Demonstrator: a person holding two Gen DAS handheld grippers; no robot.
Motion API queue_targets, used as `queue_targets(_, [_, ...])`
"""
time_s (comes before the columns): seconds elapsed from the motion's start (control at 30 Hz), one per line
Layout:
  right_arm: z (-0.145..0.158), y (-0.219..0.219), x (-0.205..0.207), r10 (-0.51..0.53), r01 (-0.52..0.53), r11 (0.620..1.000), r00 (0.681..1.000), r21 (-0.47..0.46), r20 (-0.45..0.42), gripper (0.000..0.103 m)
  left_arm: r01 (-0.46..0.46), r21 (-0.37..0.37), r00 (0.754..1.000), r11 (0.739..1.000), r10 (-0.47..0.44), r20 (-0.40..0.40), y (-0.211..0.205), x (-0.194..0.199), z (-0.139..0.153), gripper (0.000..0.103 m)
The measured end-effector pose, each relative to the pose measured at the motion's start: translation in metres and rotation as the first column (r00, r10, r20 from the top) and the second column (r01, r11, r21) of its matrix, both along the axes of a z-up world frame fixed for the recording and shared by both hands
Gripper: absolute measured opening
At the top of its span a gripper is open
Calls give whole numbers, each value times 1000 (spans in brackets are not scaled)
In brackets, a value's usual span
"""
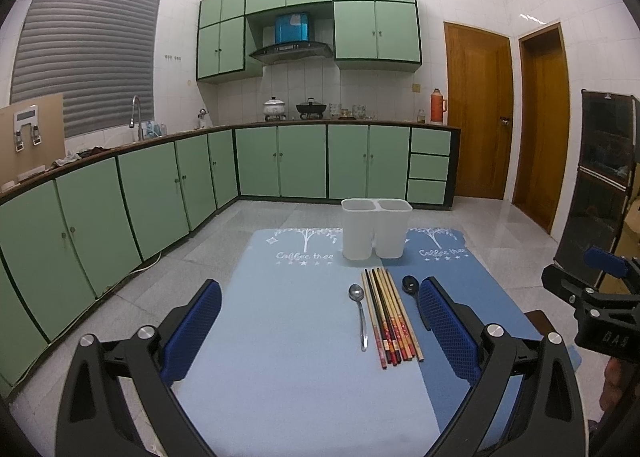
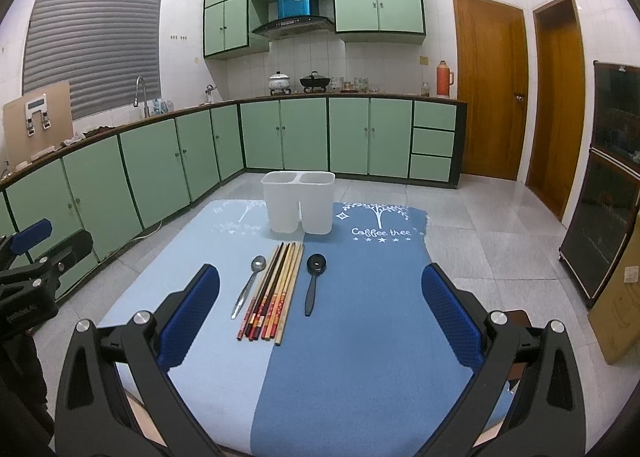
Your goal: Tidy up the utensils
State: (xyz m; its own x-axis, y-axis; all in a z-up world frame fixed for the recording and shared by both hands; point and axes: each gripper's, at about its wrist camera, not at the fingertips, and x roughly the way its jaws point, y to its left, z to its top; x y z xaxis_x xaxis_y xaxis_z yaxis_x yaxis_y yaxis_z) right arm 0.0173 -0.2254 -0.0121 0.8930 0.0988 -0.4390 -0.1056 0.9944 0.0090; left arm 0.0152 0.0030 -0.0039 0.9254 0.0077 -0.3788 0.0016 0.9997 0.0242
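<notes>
Beside chopsticks [image 2: 272,291], black spoon [image 2: 314,283] unobstructed, right view

Green-cabinet kitchen, tiled white

Pale green base cabinets [image 2: 304,135] run along two walls under a dark counter [image 2: 352,95], with matching upper cabinets [image 2: 376,3] flanking a range hood [image 2: 294,23]. A shuttered window [image 2: 94,41] sits above the faucet [image 2: 140,95]. Two wooden doors [image 2: 490,89] stand at right, beside what looks like a dark glass-front cabinet [image 2: 612,177]. The floor [image 2: 472,241] is glossy grey tile.
</notes>
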Motion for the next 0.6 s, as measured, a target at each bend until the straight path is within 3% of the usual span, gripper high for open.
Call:
queue_targets(0.3, [-15, -7, 55, -31, 29, 999, 997, -22, -65, 98, -5, 27, 998, 1000, 7, -65, 7, 53, -14, 97])
queue_targets(0.6, [-43, -21, 135, -58, 67, 997, 970, 31, -236, 98, 37, 62, 975, 997, -22, -221, -2, 140, -55, 97])
